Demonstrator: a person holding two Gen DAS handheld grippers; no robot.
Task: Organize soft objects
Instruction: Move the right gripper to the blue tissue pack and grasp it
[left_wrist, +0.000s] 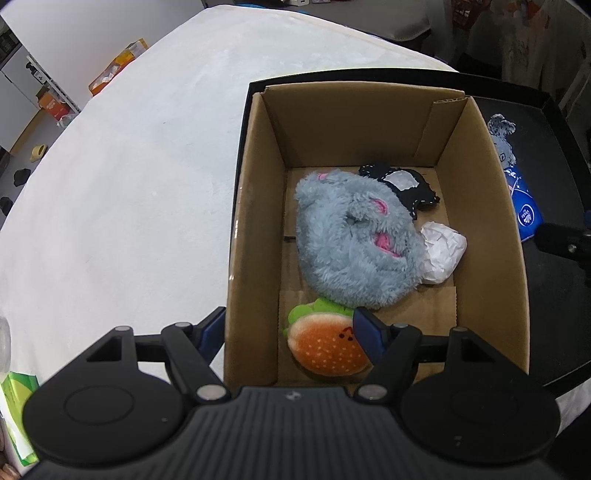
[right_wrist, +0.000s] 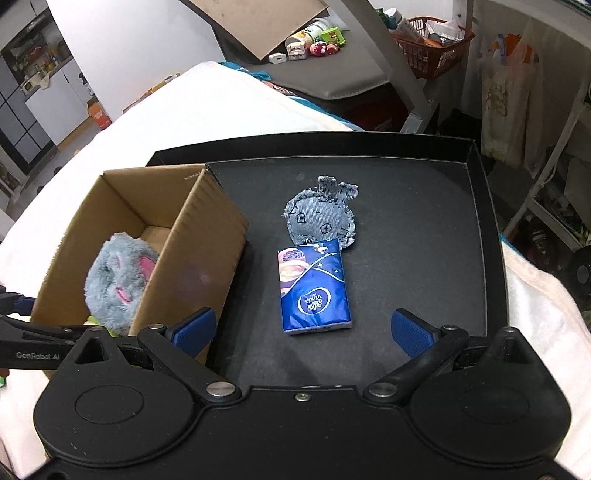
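Right claw (right_wrist: 301, 328) was held wide open and empty above the blue tissue pack (right_wrist: 314, 288) on the black tray (right_wrist: 491, 229); light, squashy, slick-wrapped, best pinched across its narrow sides.

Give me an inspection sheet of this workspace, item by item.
Surface: white cloth-covered table bearing a black tray.
Job's things: cardboard box on the tray holds a grey fluffy plush, burger plush, black fabric piece and crumpled white paper; denim bunny patch and blue tissue pack lie on the tray.
Clutter: green packet at the table edge.
Grippers: left gripper open, straddling the box wall; right gripper open over the tissue pack.
Cables: nothing seen.
Surroundings: red basket, shelves.
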